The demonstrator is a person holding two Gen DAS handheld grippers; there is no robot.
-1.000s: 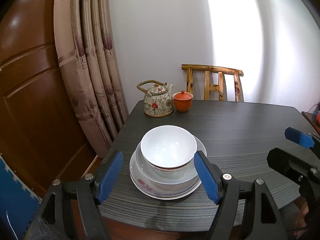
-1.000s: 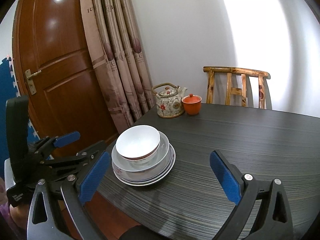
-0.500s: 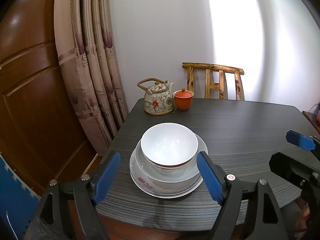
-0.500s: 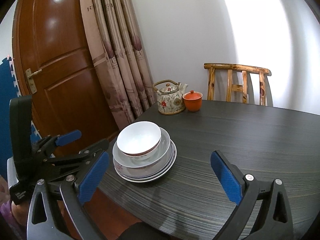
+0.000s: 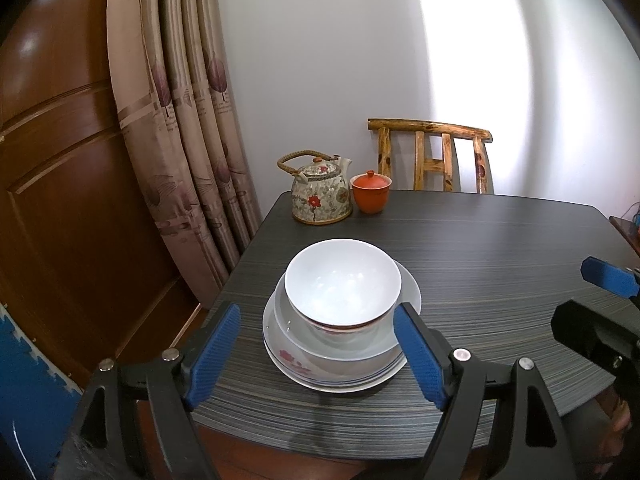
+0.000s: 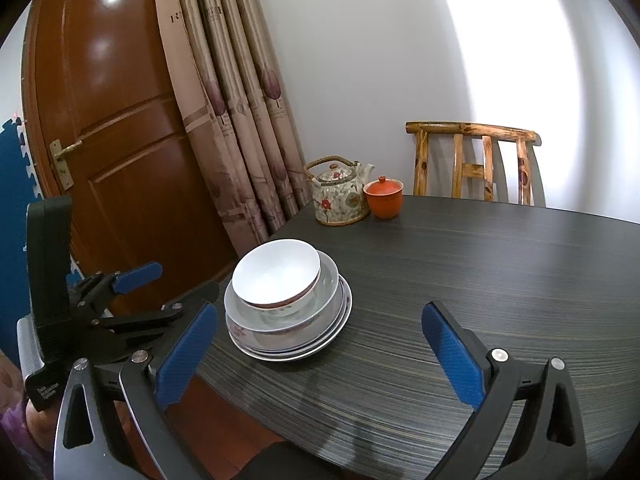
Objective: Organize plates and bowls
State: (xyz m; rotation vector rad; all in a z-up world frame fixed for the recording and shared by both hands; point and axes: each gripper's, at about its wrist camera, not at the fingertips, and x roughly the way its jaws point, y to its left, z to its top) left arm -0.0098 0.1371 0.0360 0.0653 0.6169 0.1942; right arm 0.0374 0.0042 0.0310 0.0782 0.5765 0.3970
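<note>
A white bowl [image 5: 343, 282] with a red rim band sits in a wider shallow bowl [image 5: 406, 280], on a stack of flowered plates [image 5: 332, 376], near the dark table's near-left corner. The stack also shows in the right wrist view [image 6: 288, 300]. My left gripper [image 5: 316, 354] is open and empty, its blue pads on either side of the stack's near edge, slightly short of it. My right gripper [image 6: 320, 356] is open and empty, to the right of the stack above the table. Each gripper shows in the other's view.
A flowered teapot [image 5: 320, 192] and a lidded orange cup [image 5: 370, 193] stand at the table's [image 5: 500, 260] far left edge. A wooden chair [image 5: 432, 156] is behind the table. A curtain [image 5: 180, 120] and a wooden door [image 6: 120, 140] are on the left.
Both grippers have drawn back and risen a little from the stack; the stack sits slightly farther and lower between the left pads. Nothing was grasped.
</note>
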